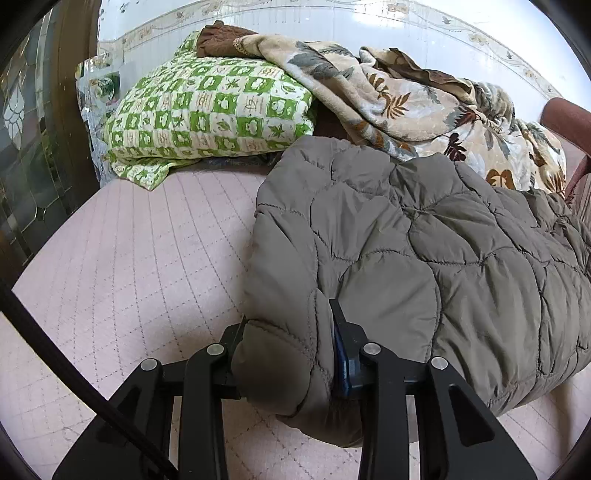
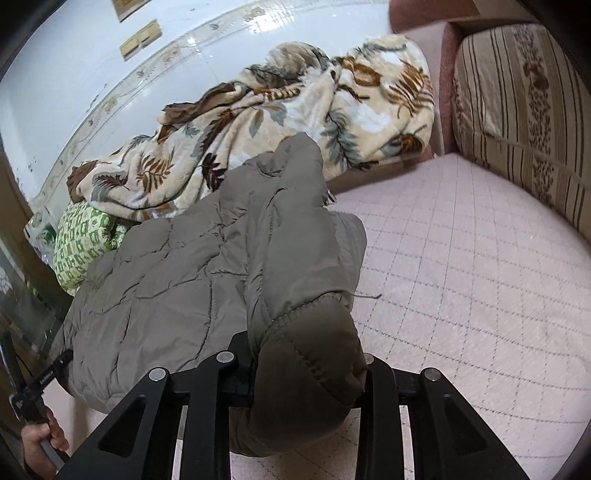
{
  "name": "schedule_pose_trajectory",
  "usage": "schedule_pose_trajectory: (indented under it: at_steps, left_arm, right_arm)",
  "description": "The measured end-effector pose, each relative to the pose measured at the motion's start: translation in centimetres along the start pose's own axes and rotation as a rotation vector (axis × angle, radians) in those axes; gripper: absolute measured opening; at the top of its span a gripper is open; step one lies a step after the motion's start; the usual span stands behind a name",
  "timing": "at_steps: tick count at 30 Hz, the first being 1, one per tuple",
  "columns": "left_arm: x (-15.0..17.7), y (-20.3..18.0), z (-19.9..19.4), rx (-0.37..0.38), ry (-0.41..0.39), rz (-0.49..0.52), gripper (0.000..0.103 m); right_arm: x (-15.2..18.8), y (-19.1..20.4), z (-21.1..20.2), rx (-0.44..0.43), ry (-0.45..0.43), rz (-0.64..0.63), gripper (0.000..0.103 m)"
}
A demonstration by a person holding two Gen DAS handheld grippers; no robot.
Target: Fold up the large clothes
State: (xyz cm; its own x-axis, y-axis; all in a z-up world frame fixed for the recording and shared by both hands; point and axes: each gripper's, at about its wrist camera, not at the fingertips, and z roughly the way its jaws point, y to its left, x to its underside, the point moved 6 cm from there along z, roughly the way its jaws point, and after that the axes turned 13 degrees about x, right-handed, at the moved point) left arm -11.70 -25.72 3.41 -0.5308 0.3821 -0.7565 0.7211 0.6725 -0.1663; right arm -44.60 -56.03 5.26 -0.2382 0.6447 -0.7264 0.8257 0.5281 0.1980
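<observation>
Left wrist view: I saw my left gripper clamped on a thick fold at the near edge of the grey-brown quilted jacket, its two black fingers pressed into the padding on either side, the right finger showing a blue pad. The jacket lay spread over the pink quilted bed cover, filling the right half of the view and running away toward a leaf-patterned blanket heaped along the tiled wall. The far edge of the jacket touched that blanket. To the left, well apart from the jacket's body, sat a green-and-white checked pillow with a brown cloth on top of it.

Right wrist view: my right gripper was closed on another bunched corner of the same jacket, the fabric bulging between the fingers and hiding the right fingertip. The jacket stretched off to the left across the bed cover, one part of it rising in a peak against the leaf-patterned blanket. The green checked pillow lay beside the jacket on the left, partly under the blanket. A striped cushion stood at the right edge of the bed. Low on the left I could see the left hand gripping the handle of its tool.
</observation>
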Motion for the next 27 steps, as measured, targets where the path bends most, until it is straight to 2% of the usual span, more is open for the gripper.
schedule_pose_trajectory:
  at_steps: [15,20,27]
  left_arm:
    - [0.6,-1.7,-5.7,0.029,-0.024,0.024,0.034]
    - [2.3,-2.1,-8.7,0.038,-0.035,0.009,0.034]
    - [6.7,-2.1,-12.5,0.040,-0.018,-0.015,0.034]
  right_arm:
    - [0.3,0.1,-5.4,0.001,-0.037,-0.058,0.030]
    - [1.1,-0.3,-7.9,0.007,-0.046,-0.070,0.030]
    - [4.9,-1.9,-11.4,0.012,-0.028,-0.046,0.030]
